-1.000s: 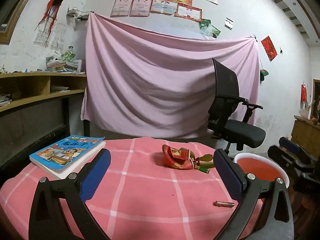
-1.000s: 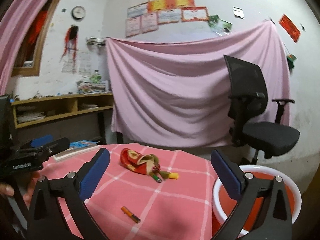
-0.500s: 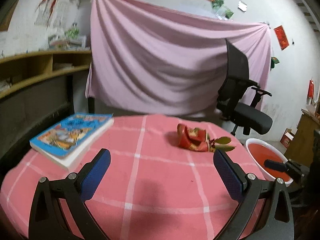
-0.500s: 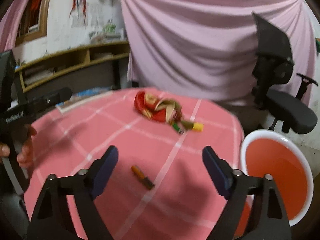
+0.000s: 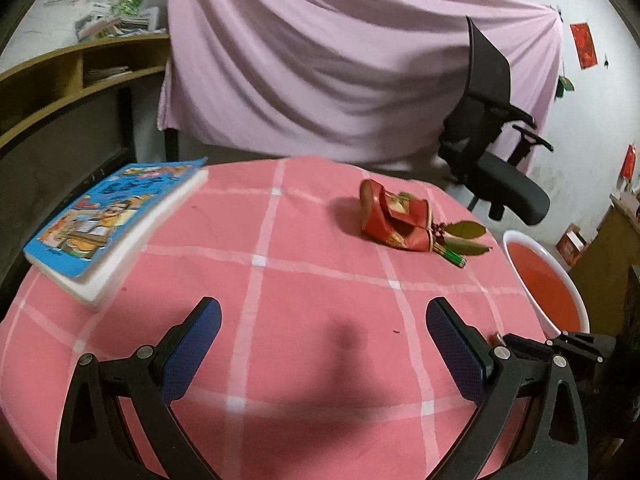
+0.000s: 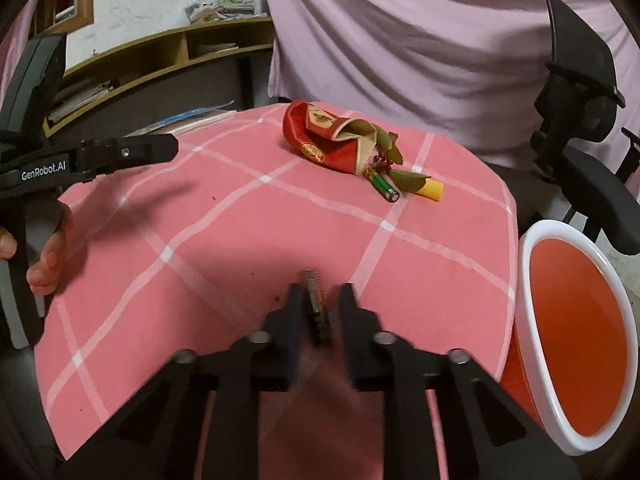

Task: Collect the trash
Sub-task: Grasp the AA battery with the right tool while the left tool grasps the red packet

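– At lower centre of the right wrist view, what do the right tongs (image 6: 320,291) have?

– They are clenched on a small dark battery (image 6: 316,312). It lies lengthwise between the two fingers, its far tip sticking out past them. Battery and tongs are low over the pink checked cloth of the bench (image 5: 320,280), near its front edge. That part of the frame is blurred.

– And the left tongs (image 5: 323,312)?

– Released. The jaws stand wide apart at the bottom of the left wrist view, with only bare cloth between them. In the right wrist view they reach in from the left edge, and a hand (image 6: 44,256) grips the handle below them.

– Other trash on the bench?

– One cluster, upper centre of both views, well apart from both tongs. It consists of a crumpled red packet (image 6: 328,140), green leaves (image 6: 408,178) at its open end, a green battery (image 6: 384,188) and a yellow piece (image 6: 432,190). The pieces touch or overlap one another.

– The receptacle?

– A red basin with a white rim (image 6: 524,248) stands off the bench's right edge, lower than the bench top. Its inside shows only red.

– Anything else?

– A blue picture book (image 5: 108,220) lies flat at the left edge of the bench. A black office chair (image 5: 504,184) stands behind the basin, before a pink sheet (image 5: 320,60) hung on the wall.
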{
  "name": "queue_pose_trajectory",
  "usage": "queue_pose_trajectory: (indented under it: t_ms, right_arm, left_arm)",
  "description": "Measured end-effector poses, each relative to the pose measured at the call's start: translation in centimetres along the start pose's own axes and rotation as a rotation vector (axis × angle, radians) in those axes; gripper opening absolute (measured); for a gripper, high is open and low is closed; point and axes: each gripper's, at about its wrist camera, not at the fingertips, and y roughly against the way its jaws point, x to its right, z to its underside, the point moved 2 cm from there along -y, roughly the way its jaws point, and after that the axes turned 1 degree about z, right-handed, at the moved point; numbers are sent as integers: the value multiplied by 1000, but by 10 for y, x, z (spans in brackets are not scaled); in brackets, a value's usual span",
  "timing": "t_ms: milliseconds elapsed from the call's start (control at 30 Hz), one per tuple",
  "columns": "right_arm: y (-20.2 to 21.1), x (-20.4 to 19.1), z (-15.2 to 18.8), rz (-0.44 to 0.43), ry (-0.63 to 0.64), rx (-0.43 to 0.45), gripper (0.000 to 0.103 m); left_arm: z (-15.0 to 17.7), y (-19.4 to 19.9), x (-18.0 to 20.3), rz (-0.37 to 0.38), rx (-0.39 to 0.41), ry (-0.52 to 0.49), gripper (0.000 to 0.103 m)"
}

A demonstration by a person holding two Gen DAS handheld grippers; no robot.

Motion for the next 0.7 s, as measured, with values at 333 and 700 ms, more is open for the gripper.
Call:
queue_pose_trajectory:
  t_ms: [333, 700]
  right_arm:
    - [-6, 32, -13, 57, -86, 22, 8]
    - [-13, 69, -31, 104, -190, 67, 8]
  left_arm:
    - [-28, -38, 19, 34, -21, -45, 100]
    - [-62, -77, 7, 133, 6, 59, 77]
